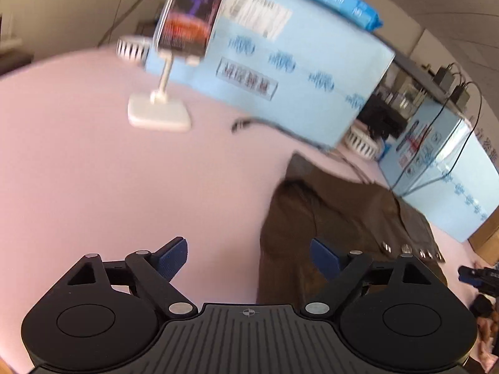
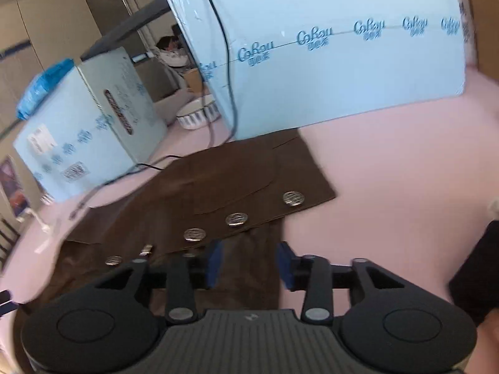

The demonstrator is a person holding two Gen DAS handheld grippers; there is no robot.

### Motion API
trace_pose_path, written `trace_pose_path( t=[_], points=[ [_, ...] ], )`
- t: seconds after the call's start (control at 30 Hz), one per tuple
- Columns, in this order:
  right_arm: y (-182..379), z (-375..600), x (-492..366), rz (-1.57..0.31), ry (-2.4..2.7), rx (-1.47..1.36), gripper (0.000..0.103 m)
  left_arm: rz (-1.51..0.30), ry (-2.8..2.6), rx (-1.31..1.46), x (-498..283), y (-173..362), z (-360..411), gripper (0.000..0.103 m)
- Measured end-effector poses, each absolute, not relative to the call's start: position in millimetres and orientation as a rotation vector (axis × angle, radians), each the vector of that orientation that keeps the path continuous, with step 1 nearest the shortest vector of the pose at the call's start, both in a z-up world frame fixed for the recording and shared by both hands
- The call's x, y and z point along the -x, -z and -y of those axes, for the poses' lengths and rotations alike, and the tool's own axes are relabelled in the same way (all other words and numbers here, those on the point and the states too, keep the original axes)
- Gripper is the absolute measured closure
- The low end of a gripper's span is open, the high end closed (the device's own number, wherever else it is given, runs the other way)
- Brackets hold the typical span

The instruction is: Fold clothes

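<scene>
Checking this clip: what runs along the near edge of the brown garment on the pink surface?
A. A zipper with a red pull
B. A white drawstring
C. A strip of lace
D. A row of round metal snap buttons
D: the right wrist view shows silver round snaps in a row along the folded edge of the brown garment.

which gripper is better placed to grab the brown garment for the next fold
Right, probably. The right gripper hangs directly over the brown garment, open jaws straddling its near edge. The left gripper sits off its side, mostly over bare pink table.
</scene>
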State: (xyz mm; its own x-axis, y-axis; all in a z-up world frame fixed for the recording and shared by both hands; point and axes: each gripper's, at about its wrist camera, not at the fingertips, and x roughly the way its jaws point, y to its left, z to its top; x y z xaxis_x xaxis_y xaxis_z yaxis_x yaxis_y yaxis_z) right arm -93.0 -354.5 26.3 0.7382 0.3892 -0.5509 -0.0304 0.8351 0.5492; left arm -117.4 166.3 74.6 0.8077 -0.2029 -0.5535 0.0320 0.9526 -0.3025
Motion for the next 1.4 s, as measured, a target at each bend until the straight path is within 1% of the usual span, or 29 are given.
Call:
trace_pose_path(
  t=[0.07, 0.13, 0.2, 0.27, 0.43, 0.47, 0.5, 0.53, 0.57, 0.6, 0.63, 0.67, 0.7, 0.77, 0.83, 0.9, 0.93, 0.97, 1.0, 1.03, 1.07, 1.1, 1.13, 1.2, 1.23, 1.3, 1.37, 1.4],
  points=[
    [-24.1, 348.4, 83.8, -0.724, -0.356, -0.671, 0.022, -0.661, 0.2, 0.248, 88.1, -77.0, -159.6, 0.008],
    [-16.5, 330.6, 61.2, -0.793, -0.379, -0.776, 0.019, -0.78, 0.303, 0.117, 43.6, -67.6, -134.6, 0.007],
    [-14.6, 312.1, 40.6, -0.884, -0.296, -0.73, 0.019, -0.84, 0.255, -0.011, 13.7, -51.5, -107.7, 0.008],
    [-11.7, 300.1, 29.9, -0.899, -0.196, -0.711, 0.019, -0.829, 0.218, -0.096, -5.9, -39.2, -90.9, 0.008],
    [9.1, 307.4, 9.1, -0.805, -0.123, -0.943, 0.019, -0.768, 0.2, -0.208, -30.5, -14.5, -65.4, 0.008],
    [10.1, 305.3, 5.1, -0.792, -0.114, -0.926, 0.019, -0.742, 0.215, -0.206, -32.2, -11.8, -63.6, 0.009],
    [11.1, 303.2, 1.0, -0.779, -0.104, -0.908, 0.023, -0.738, 0.226, -0.196, -33.9, -11.3, -63.9, 0.01],
    [12.1, 301.0, -3.0, -0.766, -0.094, -0.89, 0.031, -0.737, 0.239, -0.184, -35.8, -10.9, -64.6, 0.012],
    [11.8, 295.1, -6.5, -0.77, -0.08, -0.837, 0.067, -0.755, 0.264, -0.145, -40.2, -11.6, -69.1, 0.017],
    [11.4, 289.1, -10.0, -0.774, -0.065, -0.782, 0.088, -0.75, 0.28, -0.143, -41.0, -13.7, -71.0, 0.027],
    [11.0, 283.1, -13.5, -0.778, -0.051, -0.727, 0.088, -0.746, 0.295, -0.141, -41.7, -15.8, -72.9, 0.038],
    [10.6, 277.1, -17.0, -0.781, -0.036, -0.672, 0.091, -0.743, 0.31, -0.138, -42.6, -17.9, -74.9, 0.068],
    [9.0, 271.4, -18.9, -0.773, -0.041, -0.644, 0.092, -0.75, 0.323, -0.126, -44.8, -19.8, -77.7, 0.084],
    [3.4, 265.7, -19.9, -0.746, -0.067, -0.632, 0.093, -0.78, 0.303, -0.076, -53.4, -23.1, -87.9, 0.091],
    [-9.0, 259.8, -17.7, -0.69, -0.126, -0.648, 0.093, -0.789, 0.313, 0.082, -63.1, -24.1, -110.6, 0.091],
    [-21.6, 250.1, -9.4, -0.667, -0.208, -0.641, 0.093, -0.794, 0.301, 0.238, -71.3, -19.5, -132.4, 0.09],
    [-27.9, 245.1, -5.2, -0.656, -0.249, -0.636, 0.093, -0.819, 0.282, 0.293, -74.3, -16.1, -142.2, 0.086],
    [-31.0, 240.8, -0.3, -0.657, -0.295, -0.646, 0.093, -0.843, 0.265, 0.346, -77.0, -12.9, -151.7, 0.07],
    [-31.2, 233.3, 6.9, -0.683, -0.372, -0.662, 0.092, -0.862, 0.266, 0.378, -77.0, -11.5, -158.7, 0.061],
    [-27.2, 224.4, 10.9, -0.743, -0.42, -0.649, 0.09, -0.866, 0.29, 0.416, -73.9, -13.9, -167.1, 0.046],
    [-23.8, 219.3, 13.9, -0.793, -0.436, -0.63, 0.084, -0.872, 0.286, 0.425, -72.4, -19.1, -169.9, 0.02],
    [-14.1, 211.5, 16.0, -0.878, -0.432, -0.594, 0.076, -0.849, 0.276, 0.418, -64.7, -28.9, -172.1, 0.014],
    [-6.0, 208.1, 16.7, -0.941, -0.424, -0.561, 0.072, -0.825, 0.266, 0.412, -57.0, -38.7, -174.3, 0.014],
    [-2.0, 212.8, 22.4, -0.966, -0.437, -0.535, 0.06, -0.788, 0.303, 0.403, -37.3, -62.3, -174.5, 0.012],
    [-5.5, 221.9, 28.7, -0.942, -0.453, -0.56, 0.056, -0.775, 0.343, 0.401, -26.2, -75.2, -172.7, 0.012],
    [-12.9, 240.6, 41.6, -0.892, -0.483, -0.612, 0.032, -0.791, 0.431, 0.4, -12.4, -89.8, -161.7, 0.008],
    [-22.6, 263.9, 59.3, -0.806, -0.453, -0.663, 0.02, -0.817, 0.527, 0.386, 1.2, -101.9, -146.0, 0.007],
    [-28.6, 279.6, 69.1, -0.754, -0.41, -0.677, 0.019, -0.843, 0.536, 0.36, 2.8, -98.3, -131.2, 0.007]
  ],
)
